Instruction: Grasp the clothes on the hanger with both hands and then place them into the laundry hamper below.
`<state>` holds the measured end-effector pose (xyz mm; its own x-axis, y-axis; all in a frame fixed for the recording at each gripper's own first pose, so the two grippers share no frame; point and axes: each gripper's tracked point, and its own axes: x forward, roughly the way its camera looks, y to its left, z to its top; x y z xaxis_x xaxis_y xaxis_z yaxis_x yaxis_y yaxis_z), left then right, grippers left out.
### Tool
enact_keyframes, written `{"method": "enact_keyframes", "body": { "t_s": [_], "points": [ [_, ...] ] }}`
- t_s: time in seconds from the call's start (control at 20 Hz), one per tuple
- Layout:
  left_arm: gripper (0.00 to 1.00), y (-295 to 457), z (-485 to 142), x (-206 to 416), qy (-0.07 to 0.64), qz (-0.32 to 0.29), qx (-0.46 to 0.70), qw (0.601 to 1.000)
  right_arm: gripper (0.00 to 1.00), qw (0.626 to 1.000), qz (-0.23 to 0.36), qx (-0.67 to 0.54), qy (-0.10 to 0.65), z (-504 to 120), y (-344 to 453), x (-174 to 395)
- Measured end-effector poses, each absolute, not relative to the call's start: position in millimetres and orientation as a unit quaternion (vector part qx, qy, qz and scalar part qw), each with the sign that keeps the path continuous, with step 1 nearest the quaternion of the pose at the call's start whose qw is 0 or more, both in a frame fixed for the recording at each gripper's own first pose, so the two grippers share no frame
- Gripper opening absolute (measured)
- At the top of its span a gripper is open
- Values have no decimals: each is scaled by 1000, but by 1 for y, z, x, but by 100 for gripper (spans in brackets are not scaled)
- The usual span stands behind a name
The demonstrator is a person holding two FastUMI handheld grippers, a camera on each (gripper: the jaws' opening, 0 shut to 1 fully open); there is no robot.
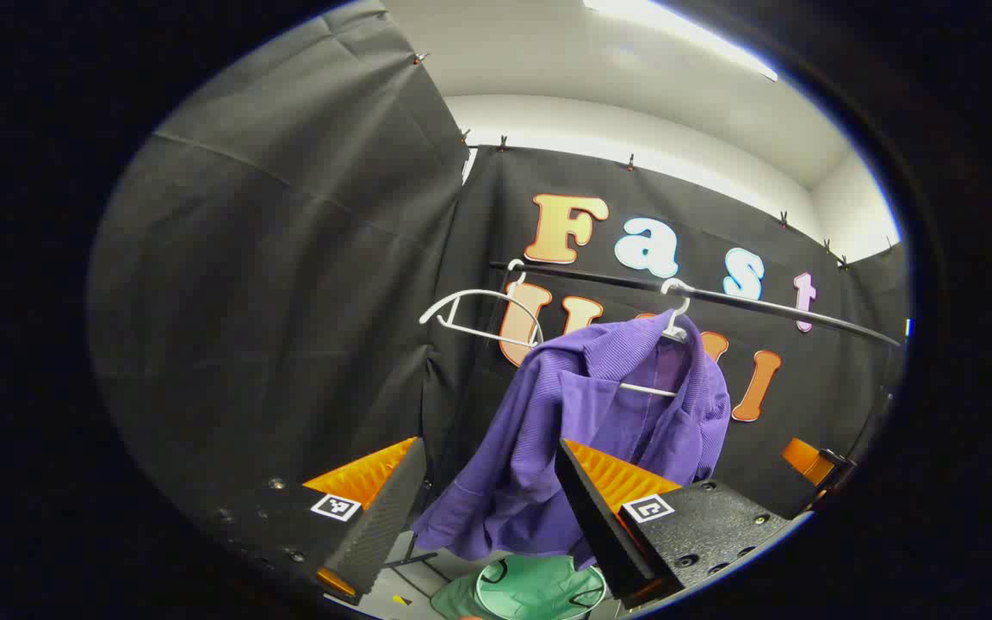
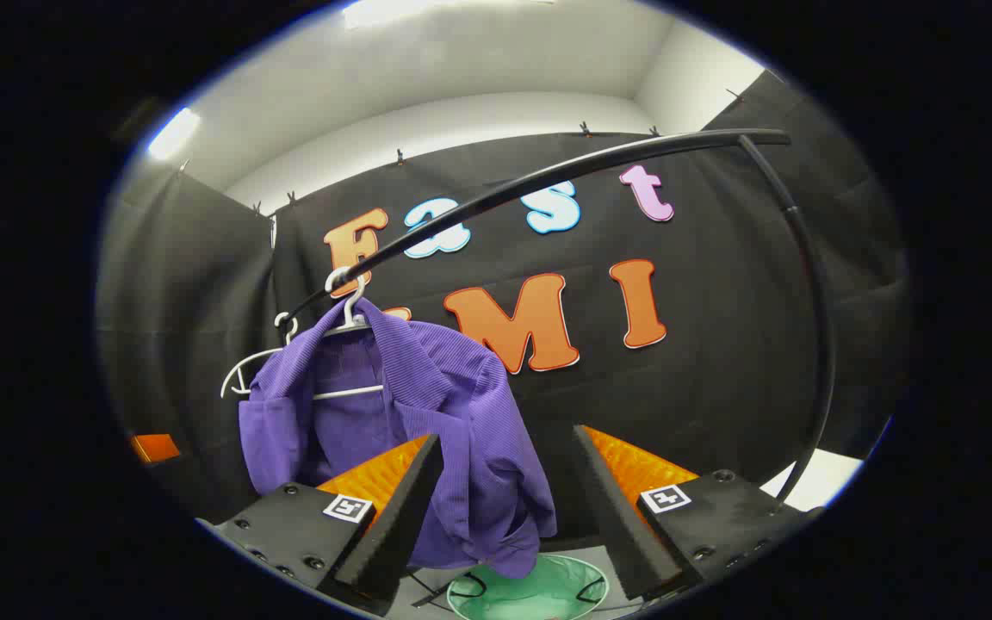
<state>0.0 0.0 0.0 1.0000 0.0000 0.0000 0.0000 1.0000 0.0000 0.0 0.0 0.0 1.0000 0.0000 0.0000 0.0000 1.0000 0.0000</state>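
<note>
Where claws intrude, hamper (image 1: 539,590) rim cut off.

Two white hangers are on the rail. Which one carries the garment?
The hanger nearer the rail's middle carries the purple shirt. The other hanger, toward the rail's end by the corner, hangs bare.

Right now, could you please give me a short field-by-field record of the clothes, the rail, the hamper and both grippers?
garment: purple shirt, draped on a white hanger
rail: black bar, also carrying an empty white hanger
hamper: green laundry hamper, on the floor below the shirt
left gripper: jaws open, holding nothing
right gripper: jaws open, holding nothing
</note>
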Motion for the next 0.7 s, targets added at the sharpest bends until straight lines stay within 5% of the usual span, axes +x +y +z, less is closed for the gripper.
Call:
{"method": "enact_keyframes", "body": {
  "t_s": [0.45, 0.7],
  "points": [
    [99, -72, -41, 2, 26, 25, 13, 999, 93, 997, 68, 4, 37, -18, -22, 27],
    [92, -75, -47, -5, 36, 45, 25, 998, 100, 994, 93, -9, 56, -34, -15, 29]
  ]
}}
